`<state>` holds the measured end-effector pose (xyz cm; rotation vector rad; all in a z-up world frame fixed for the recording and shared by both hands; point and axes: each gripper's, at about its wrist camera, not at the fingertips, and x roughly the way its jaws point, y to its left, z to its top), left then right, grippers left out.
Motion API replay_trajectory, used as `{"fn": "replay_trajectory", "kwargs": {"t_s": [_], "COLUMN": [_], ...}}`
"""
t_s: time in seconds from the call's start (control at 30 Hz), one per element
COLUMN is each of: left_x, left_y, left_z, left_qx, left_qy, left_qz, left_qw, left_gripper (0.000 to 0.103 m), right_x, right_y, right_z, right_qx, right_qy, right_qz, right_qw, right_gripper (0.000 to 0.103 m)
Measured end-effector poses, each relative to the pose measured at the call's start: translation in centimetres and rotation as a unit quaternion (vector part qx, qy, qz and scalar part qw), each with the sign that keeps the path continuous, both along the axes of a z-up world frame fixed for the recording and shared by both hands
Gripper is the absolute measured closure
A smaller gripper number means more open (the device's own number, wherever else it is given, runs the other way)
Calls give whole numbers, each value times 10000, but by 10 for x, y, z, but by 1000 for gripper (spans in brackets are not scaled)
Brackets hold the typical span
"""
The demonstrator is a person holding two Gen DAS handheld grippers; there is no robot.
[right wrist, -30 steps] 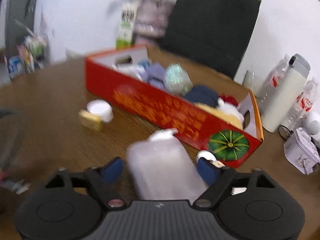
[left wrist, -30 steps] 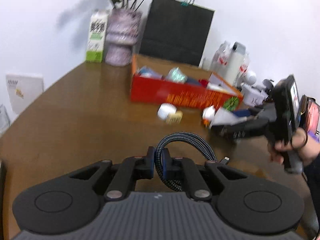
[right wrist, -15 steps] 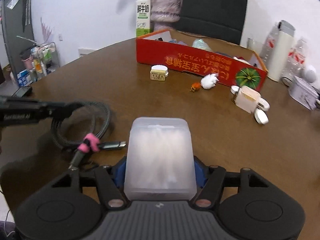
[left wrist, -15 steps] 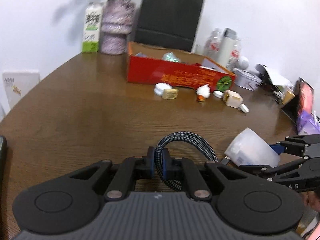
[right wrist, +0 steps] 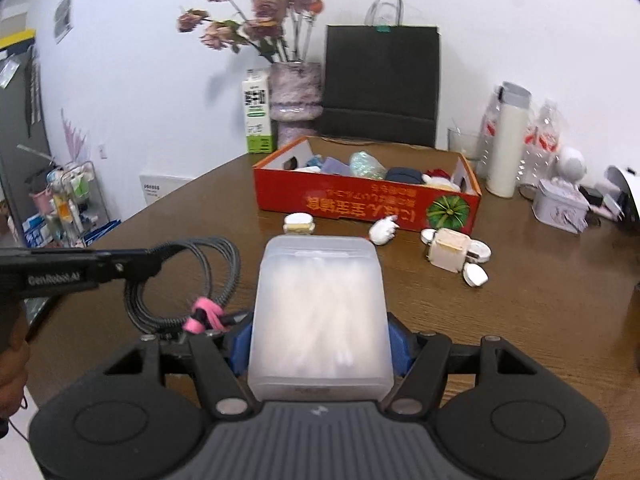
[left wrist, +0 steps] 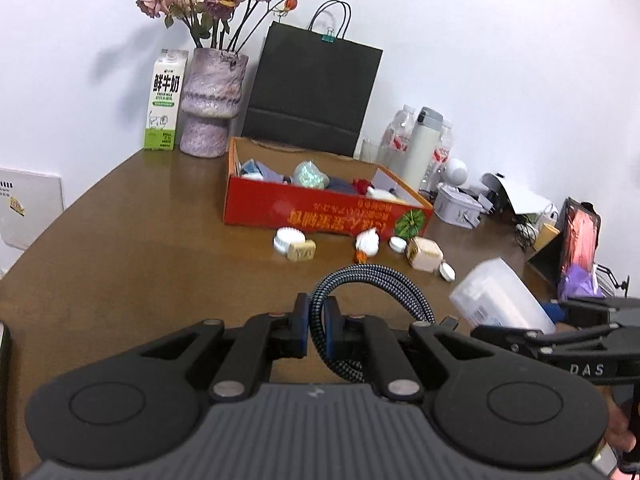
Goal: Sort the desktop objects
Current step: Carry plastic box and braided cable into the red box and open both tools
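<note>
My left gripper (left wrist: 317, 320) is shut on a coiled braided cable (left wrist: 384, 292), held above the wooden table; the cable (right wrist: 180, 280) with its pink tie also shows at the left of the right wrist view. My right gripper (right wrist: 320, 344) is shut on a translucent plastic box of cotton swabs (right wrist: 320, 312), which also shows at the right of the left wrist view (left wrist: 500, 300). A red cardboard box (left wrist: 320, 210) holding several items stands further back (right wrist: 360, 200). Small loose items lie in front of it: a white round lid (left wrist: 289, 238), a beige block (left wrist: 302, 251), a white toy (left wrist: 367, 243), a cream cube (left wrist: 424, 254).
A milk carton (left wrist: 166, 100), a purple vase with dried roses (left wrist: 212, 104) and a black paper bag (left wrist: 316, 88) stand at the back. A white bottle (right wrist: 508, 144), a tin (right wrist: 562, 206) and clutter line the right side.
Both grippers have drawn back from the red box and then steadied, each still holding its object. The right gripper with the swab box now sits beside the left one.
</note>
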<state>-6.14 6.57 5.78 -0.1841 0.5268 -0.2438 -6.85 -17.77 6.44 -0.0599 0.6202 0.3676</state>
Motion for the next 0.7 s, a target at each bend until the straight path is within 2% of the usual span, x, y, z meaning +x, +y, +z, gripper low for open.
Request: {"fn": "replay_trajectory", "kwargs": {"t_s": [0.1,0.2,0.3,0.4,0.5,0.57,0.7], "left_x": [28,79,150,212,270,309,371], "left_y": [1,0,0,-11,-17,-21,-24], "left_z": [13,32,48,56,52,43,17], "left_qx": [-65,-88,-236,146,356,477,565], "left_qy": [-38,-109,3,-18,221,453,949], "left_qz": [-35,-36,-127,72,231,312,418], "left_qw": [10000,9999,9996,9999,9989,9973,9930], "left_gripper": [95,95,95,95,95,95,95], "right_x": [23,68,137,212,279,321,388], "right_y": [-8,-12,-12,-9,-2,7,9], "right_z": [10,32,54,64,61,55,33], "right_qx": [139,144,105,257,413,175,-57], "right_qy": [-11,-161,-178,68,395,446,834], "right_qz": [86,122,68,-90,-273,-459,-875], "right_qw": [9999,9997,9998,9996,9980,9978,9926], "right_gripper": [39,39,39,39,39,39,39]}}
